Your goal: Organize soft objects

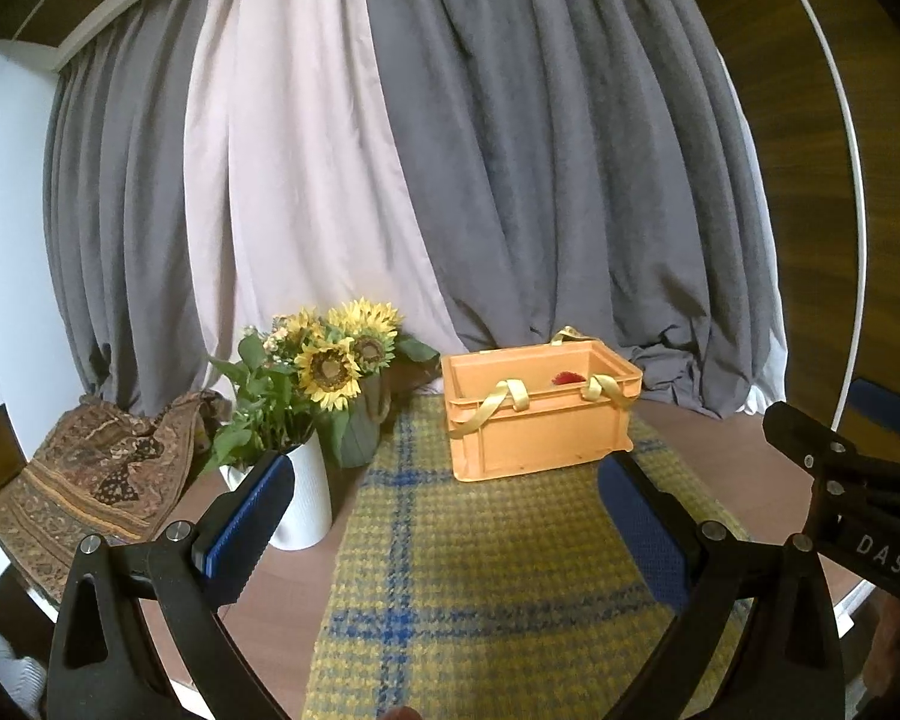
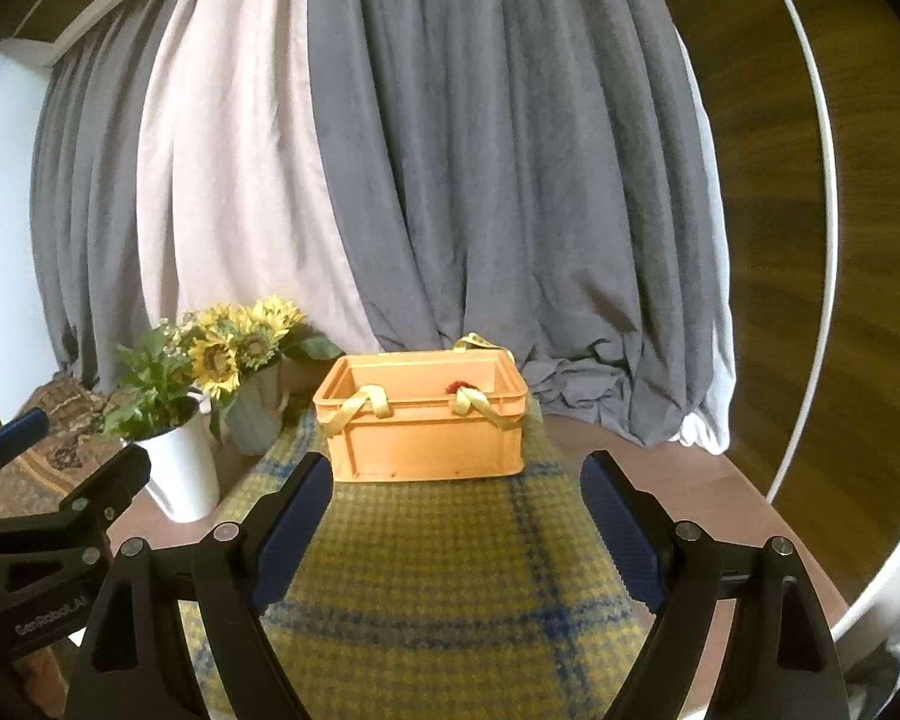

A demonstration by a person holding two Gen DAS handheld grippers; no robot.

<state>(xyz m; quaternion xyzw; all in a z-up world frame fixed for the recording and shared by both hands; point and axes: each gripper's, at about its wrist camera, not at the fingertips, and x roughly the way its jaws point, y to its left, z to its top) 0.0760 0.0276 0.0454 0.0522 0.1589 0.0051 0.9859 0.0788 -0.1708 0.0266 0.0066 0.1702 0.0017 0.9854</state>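
An orange plastic crate (image 1: 534,420) (image 2: 426,429) stands on a yellow-and-blue checked cloth (image 1: 480,570) (image 2: 438,588) laid over the round table. Yellow ribbon handles (image 1: 498,405) hang over its near rim, and a small red item (image 1: 564,379) (image 2: 459,387) shows inside. My left gripper (image 1: 444,510) is open and empty, well short of the crate. My right gripper (image 2: 456,516) is open and empty too, pointing at the crate from close by. Each gripper shows at the edge of the other's view.
A white vase of sunflowers (image 1: 306,420) (image 2: 186,426) stands left of the crate, with a green bag (image 1: 360,426) behind it. A patterned brown fabric (image 1: 90,480) lies at the far left. Grey and pale curtains (image 1: 450,180) hang behind the table's far edge.
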